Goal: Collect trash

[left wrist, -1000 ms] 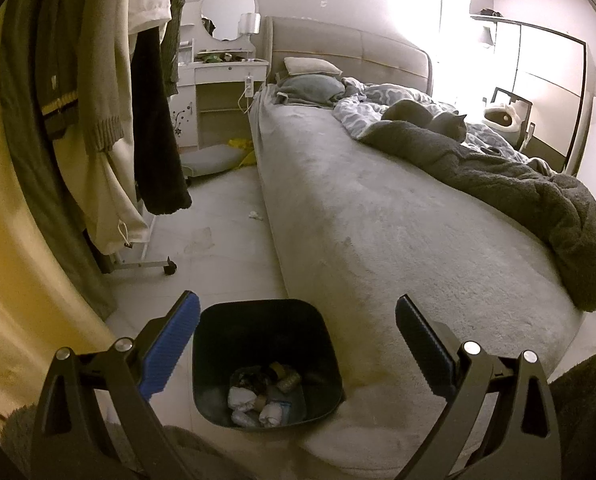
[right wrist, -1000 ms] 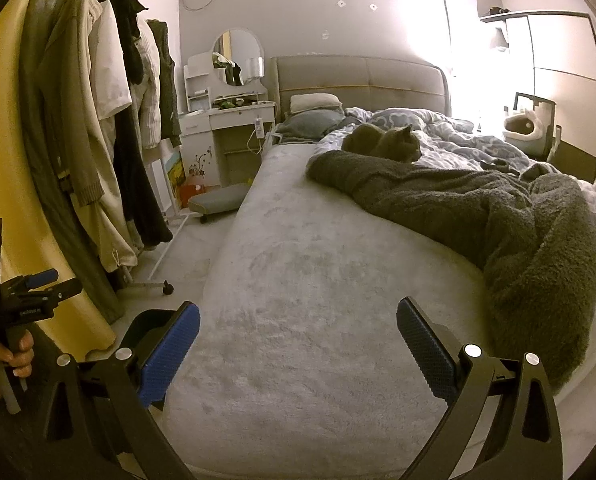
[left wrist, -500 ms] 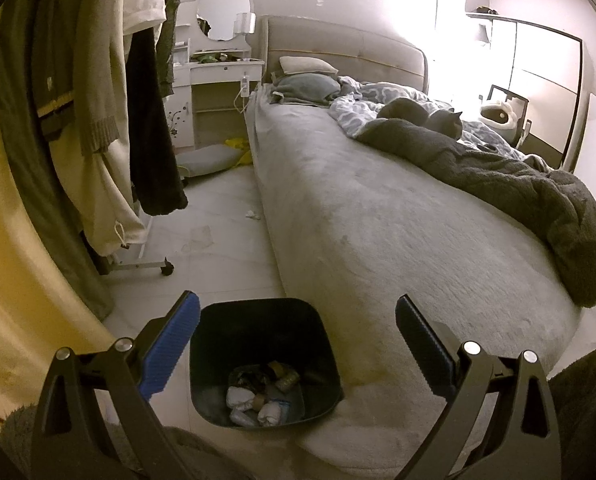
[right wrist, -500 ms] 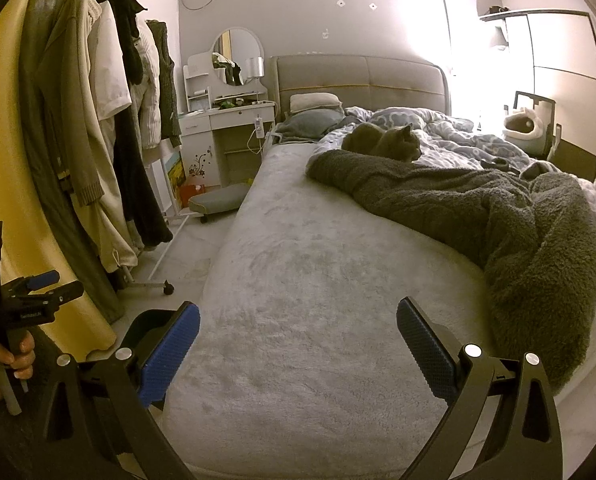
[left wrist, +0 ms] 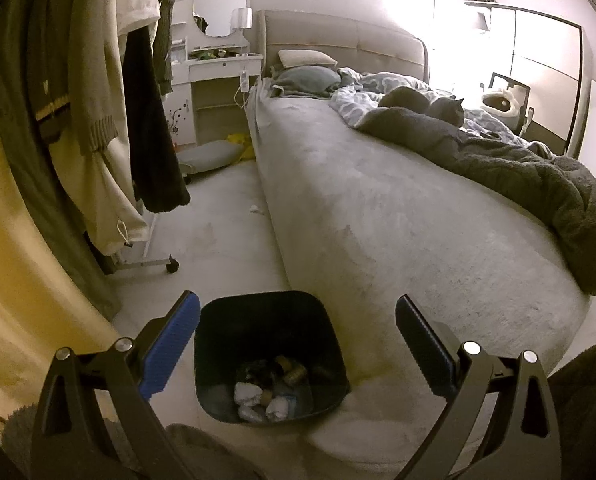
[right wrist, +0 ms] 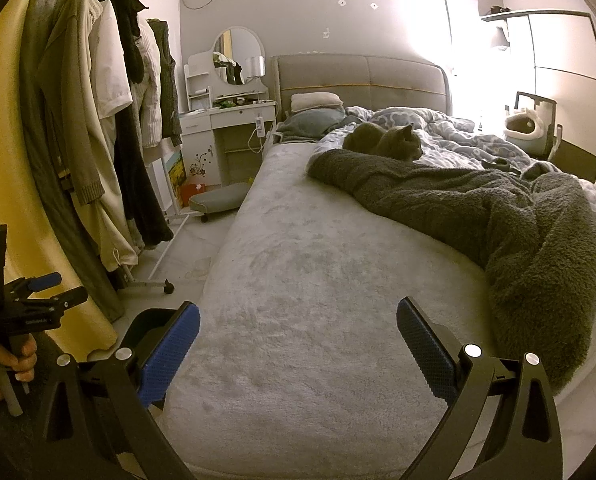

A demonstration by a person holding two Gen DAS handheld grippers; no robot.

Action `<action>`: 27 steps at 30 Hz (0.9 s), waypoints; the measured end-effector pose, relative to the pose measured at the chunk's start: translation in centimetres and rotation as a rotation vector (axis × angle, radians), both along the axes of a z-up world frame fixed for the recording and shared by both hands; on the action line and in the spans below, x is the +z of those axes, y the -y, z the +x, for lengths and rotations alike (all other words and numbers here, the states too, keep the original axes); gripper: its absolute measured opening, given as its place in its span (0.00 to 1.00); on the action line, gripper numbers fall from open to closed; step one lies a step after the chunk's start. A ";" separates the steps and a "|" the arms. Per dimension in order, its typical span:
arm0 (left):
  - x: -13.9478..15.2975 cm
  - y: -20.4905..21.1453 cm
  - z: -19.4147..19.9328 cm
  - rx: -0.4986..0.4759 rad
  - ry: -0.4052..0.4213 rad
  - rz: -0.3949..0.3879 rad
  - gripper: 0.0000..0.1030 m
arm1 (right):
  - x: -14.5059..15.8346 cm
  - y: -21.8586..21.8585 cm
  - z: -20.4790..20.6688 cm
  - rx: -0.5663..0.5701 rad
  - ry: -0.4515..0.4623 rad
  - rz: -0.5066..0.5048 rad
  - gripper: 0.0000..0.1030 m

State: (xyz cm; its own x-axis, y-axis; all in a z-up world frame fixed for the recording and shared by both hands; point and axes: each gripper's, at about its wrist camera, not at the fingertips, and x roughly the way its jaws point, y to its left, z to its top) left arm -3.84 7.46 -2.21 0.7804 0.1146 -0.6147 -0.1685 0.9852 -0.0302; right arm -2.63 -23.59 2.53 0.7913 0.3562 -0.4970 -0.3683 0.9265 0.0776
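Directly below and between the spread blue pads of the left gripper [left wrist: 297,340] sits the black trash bin [left wrist: 268,354] on the floor, pressed against the corner of the bed [left wrist: 398,216]; crumpled white paper and other scraps lie at its bottom. Both jaws are wide apart, holding nothing. A small white scrap [left wrist: 255,209] lies far ahead on the floor beside the bed. The right gripper [right wrist: 298,340], likewise released and empty, hangs over the mattress, with the bin's rim behind its left pad.

Empty right claw [right wrist: 298,344] over bed [right wrist: 298,280]
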 end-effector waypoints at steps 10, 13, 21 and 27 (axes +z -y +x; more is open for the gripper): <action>-0.3 -0.5 0.2 0.010 -0.020 -0.003 0.97 | -0.6 0.1 0.0 0.006 -0.007 -0.002 0.97; -0.3 -0.6 0.2 0.009 -0.020 -0.001 0.97 | -0.8 0.0 0.2 0.009 -0.009 -0.003 0.97; -0.3 -0.7 0.1 0.006 -0.022 -0.008 0.97 | -0.8 -0.1 0.3 0.009 -0.009 -0.003 0.97; -0.4 -0.6 0.1 0.004 -0.028 -0.012 0.97 | -0.8 -0.1 0.3 0.009 -0.009 -0.003 0.97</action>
State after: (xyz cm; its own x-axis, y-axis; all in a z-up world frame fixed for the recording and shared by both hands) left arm -3.71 8.08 -2.65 0.7627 0.1108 -0.6372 -0.1738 0.9841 -0.0369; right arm -2.36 -23.49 1.74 0.7835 0.3615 -0.5054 -0.3759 0.9234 0.0779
